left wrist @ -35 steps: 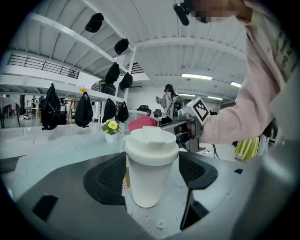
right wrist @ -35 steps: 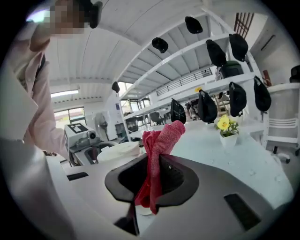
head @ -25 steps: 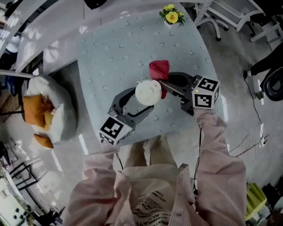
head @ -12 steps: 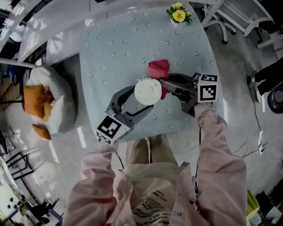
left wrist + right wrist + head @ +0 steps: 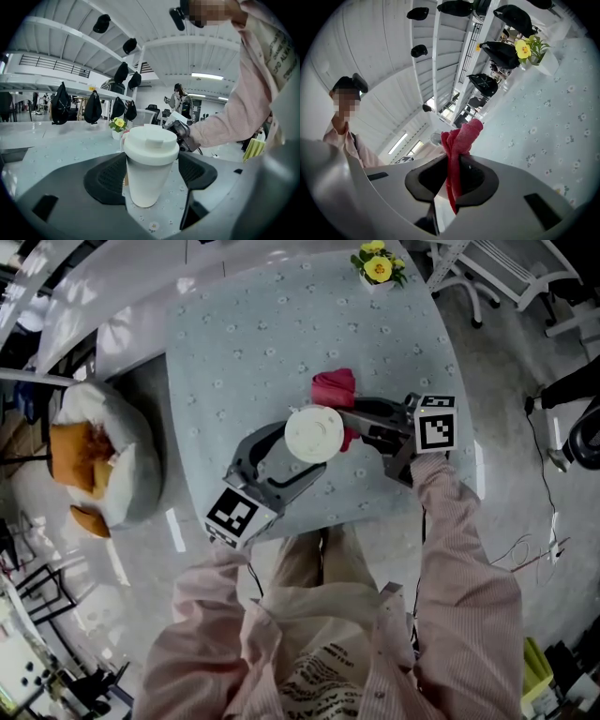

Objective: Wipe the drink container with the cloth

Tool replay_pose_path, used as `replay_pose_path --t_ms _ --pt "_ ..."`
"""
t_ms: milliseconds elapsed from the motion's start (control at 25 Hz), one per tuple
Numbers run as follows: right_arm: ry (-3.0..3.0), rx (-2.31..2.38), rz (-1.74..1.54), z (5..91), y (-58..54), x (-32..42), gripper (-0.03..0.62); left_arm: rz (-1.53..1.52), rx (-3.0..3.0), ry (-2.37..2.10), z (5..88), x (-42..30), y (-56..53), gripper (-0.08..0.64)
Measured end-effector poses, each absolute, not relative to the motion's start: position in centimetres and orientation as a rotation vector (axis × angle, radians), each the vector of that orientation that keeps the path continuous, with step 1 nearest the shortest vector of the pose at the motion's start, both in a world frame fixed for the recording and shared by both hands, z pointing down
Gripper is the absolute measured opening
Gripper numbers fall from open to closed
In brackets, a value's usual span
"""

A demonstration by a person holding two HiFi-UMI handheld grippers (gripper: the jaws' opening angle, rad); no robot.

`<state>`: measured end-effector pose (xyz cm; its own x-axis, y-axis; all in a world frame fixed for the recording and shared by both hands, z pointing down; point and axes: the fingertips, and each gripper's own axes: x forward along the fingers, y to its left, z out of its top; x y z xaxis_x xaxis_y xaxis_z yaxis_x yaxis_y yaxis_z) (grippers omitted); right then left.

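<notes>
A white drink container [image 5: 314, 434] with a lid stands on the table near its front edge. My left gripper [image 5: 298, 454] is shut on it, one pad on each side of the cup body [image 5: 151, 145]. My right gripper [image 5: 345, 425] comes in from the right, shut on a red cloth [image 5: 335, 390]. The cloth bunches up beyond the jaws and lies against the container's right, far side. In the right gripper view the cloth [image 5: 459, 140] is pinched upright between the jaws, and the container is hidden behind it.
The table [image 5: 234, 343] has a pale flowered cover. A small pot of yellow flowers [image 5: 377, 268] stands at its far right corner. A white and orange cushion [image 5: 98, 465] lies on the floor to the left, and a chair [image 5: 506, 268] stands at the back right.
The right gripper has turned a little at the wrist, with the cloth still against the container. The left gripper and the container have stayed put.
</notes>
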<state>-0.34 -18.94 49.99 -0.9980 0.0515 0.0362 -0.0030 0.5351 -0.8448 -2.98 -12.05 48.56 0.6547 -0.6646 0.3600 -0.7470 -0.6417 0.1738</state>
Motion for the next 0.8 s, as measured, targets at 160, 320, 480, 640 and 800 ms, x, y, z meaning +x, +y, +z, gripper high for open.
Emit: replay_pose_path --t_ms 160,320,480,640,800 --pt "-2.667 -0.007 1.512 51.0 -18.9 -0.4 0.054 0.372 2.564 -1.133 48.5 -3.0 -12.0 0.344" --pt "-2.620 0.029 1.551 52.3 -19.0 -0.4 0.054 0.371 2.569 -1.127 48.6 -2.9 -12.1 0.344" --pt "-2.564 0.062 1.571 53.4 -19.1 -0.7 0.054 0.371 2.567 -1.128 48.5 -3.0 -12.1 0.344" --pt "-2.506 0.100 1.565 54.8 -19.1 -0.7 0.054 0.370 2.569 -1.130 48.5 -3.0 -12.1 0.344" --pt "-2.491 0.118 1.585 55.2 -19.1 -0.7 0.054 0.366 2.570 -1.127 48.5 -2.9 -12.2 0.344"
